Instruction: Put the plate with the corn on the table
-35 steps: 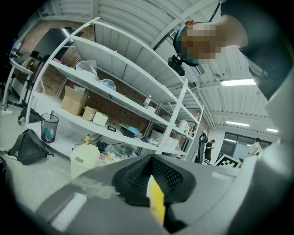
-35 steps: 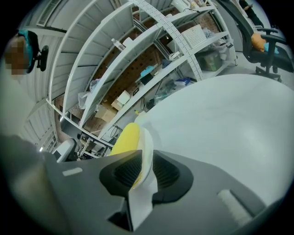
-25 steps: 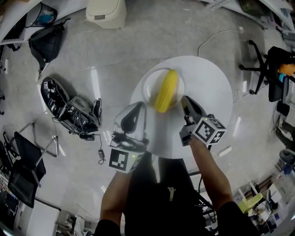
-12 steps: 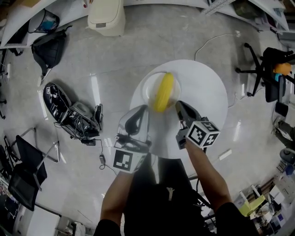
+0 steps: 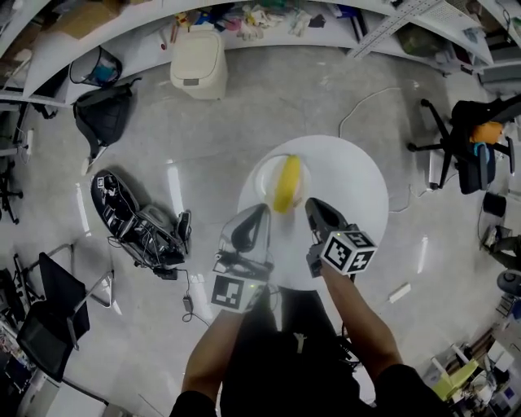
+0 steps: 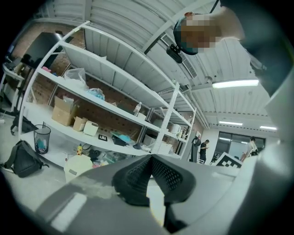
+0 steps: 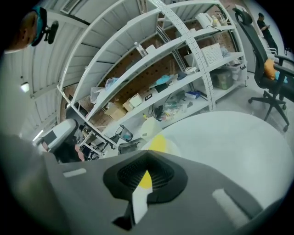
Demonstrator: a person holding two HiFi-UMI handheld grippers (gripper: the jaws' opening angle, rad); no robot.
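Around us a glossy grey floor runs up to long white shelves crowded with small items. Against them stands 1 cream bin with its lid down. To its left is a black mesh wastebasket with something blue inside. A black backpack sits just in front of the wastebasket. A heap of black gear lies on the floor at the left, and a black office chair with an orange item on it stands at the right.

In the middle stands 1 round white table. The white plate rests flat on the far left part of the table. In it lies 1 yellow corn cob, pointing away from us and filling most of the plate.

We hold 2 grippers over the table's near side. The left gripper has its jaws pressed together with nothing between them, and its tip is near the plate's near left rim. The right gripper is likewise closed and empty, near the plate's near right rim. Past its closed tips, the right gripper view shows the corn cob on the plate. Neither gripper has hold of the plate.
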